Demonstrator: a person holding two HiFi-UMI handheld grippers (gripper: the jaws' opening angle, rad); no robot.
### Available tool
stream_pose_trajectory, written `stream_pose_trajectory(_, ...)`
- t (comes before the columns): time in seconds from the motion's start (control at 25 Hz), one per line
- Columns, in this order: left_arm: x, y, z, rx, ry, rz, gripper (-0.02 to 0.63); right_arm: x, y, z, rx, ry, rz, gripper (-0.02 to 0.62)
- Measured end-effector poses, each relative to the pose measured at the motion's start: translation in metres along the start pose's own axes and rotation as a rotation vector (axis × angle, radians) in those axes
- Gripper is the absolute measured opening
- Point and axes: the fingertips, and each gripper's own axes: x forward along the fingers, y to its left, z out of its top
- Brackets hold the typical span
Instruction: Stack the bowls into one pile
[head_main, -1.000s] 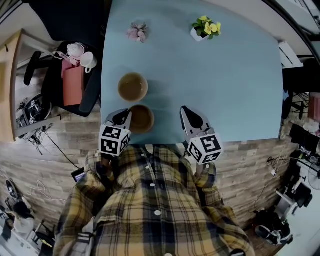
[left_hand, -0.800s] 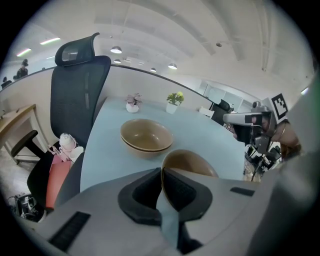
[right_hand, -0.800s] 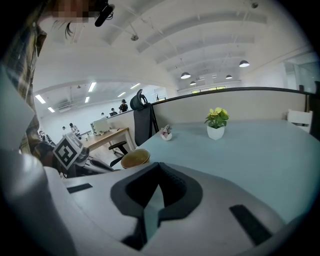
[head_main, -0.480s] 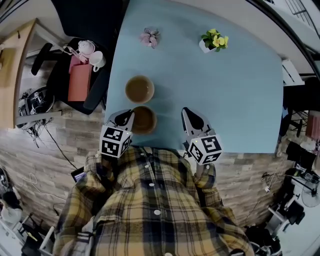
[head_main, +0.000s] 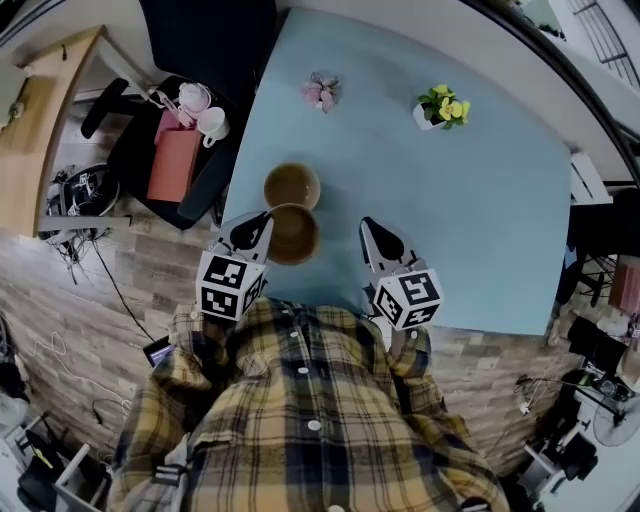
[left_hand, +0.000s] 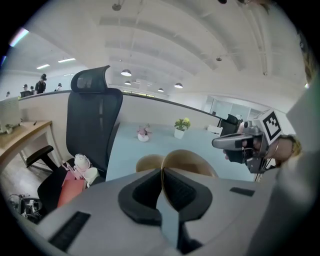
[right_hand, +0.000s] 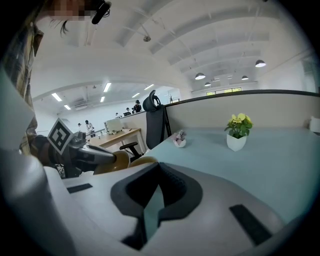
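- The table (head_main: 480, 200) was the working surface: light blue, flat and smooth. We judged that a bowl could slide on it if pushed sideways.
- The near bowl (head_main: 296, 236) sat close to the table's near edge, by the person's left side. Its far rim overlapped the near rim of the far bowl in the head view. We judged it to be raised rather than resting, but no view confirmed the gap beneath it.
- The far bowl (head_main: 291, 184) stood upright on the table just beyond the near bowl, with its mouth up. It was the receiving bowl for the pile.
- We assessed both bowls as thin-walled, stiff and light, with a smooth tan finish. A hard knock could chip or crack them. A pinch on one point of the rim could let the bowl swing.
- The left gripper (left_hand: 161, 187) was clenched on the near bowl's rim. One jaw lay inside the wall and one outside. We considered the rim the correct place to take hold, since the wall was too wide to span.
- The right gripper (right_hand: 156, 192) was clenched with nothing between its jaws. It hung over the table's near edge, well apart from both bowls.
- A potted plant (head_main: 440, 108) and a pink ornament (head_main: 320, 91) stood at the far side, clear of the stacking area.
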Motion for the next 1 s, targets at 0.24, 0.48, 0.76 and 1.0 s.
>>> stream_pose_trajectory(0.24,0.004,0.009,0.032,0.022,-0.06,0.028,0.009,0.006,-0.001,0.001,-0.008,0.009,0.019,0.004)
stream_pose_trajectory(0.48,0.02,0.02,0.045,0.027,-0.067,0.037,0.009,0.009,-0.009,-0.003,-0.001,0.027,0.015,0.004)
stream_pose_trajectory(0.76,0.043,0.035,0.043,0.025,-0.035,0.05,0.009,0.015,-0.019,-0.007,0.025,0.052,-0.008,0.004)
stream_pose_trajectory(1.0,0.065,0.047,0.029,0.02,0.025,0.042,0.009,0.023,-0.026,-0.013,0.042,0.083,-0.028,0.005)
